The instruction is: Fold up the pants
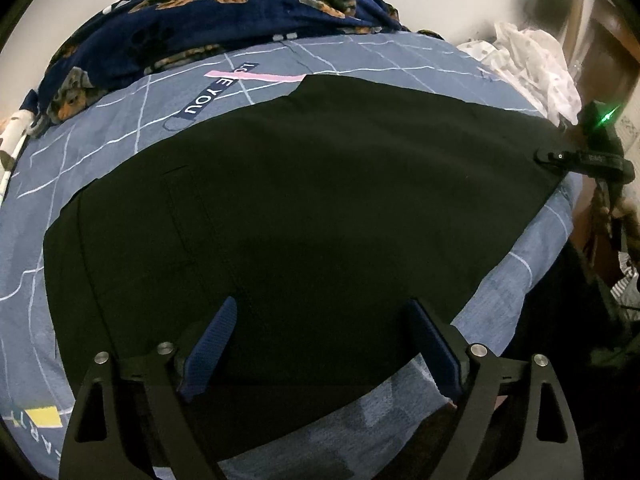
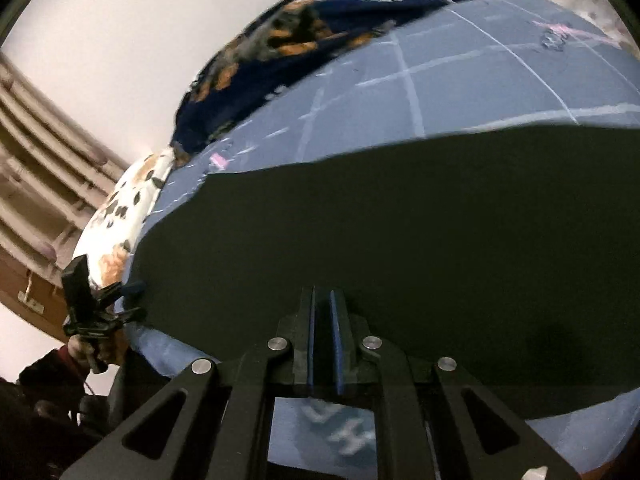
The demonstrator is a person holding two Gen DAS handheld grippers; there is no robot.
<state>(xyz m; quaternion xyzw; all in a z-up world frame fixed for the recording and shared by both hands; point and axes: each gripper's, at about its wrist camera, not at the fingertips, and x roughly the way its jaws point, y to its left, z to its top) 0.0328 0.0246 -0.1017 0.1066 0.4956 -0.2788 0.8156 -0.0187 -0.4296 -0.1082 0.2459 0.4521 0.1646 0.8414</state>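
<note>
Black pants lie flat on a bed between two hand-held grippers.

The pants [image 1: 312,200] are spread across the blue checked bedsheet [image 1: 120,136], filling most of its middle, and a back pocket outline shows near their left end in the left wrist view. The left gripper [image 1: 324,344] hovers over the near edge of the pants with its blue-padded fingers [image 1: 212,344] wide apart and nothing between them. The right gripper [image 2: 323,312] sits low at the pants' near edge, its fingers almost together with only a thin gap; whether any cloth is pinched there cannot be told. Beyond the pants, along the far side of the bed, lies a bunched navy blanket [image 1: 224,12] printed with dogs. Past the right end of the pants sits crumpled white cloth [image 1: 532,64].
</note>
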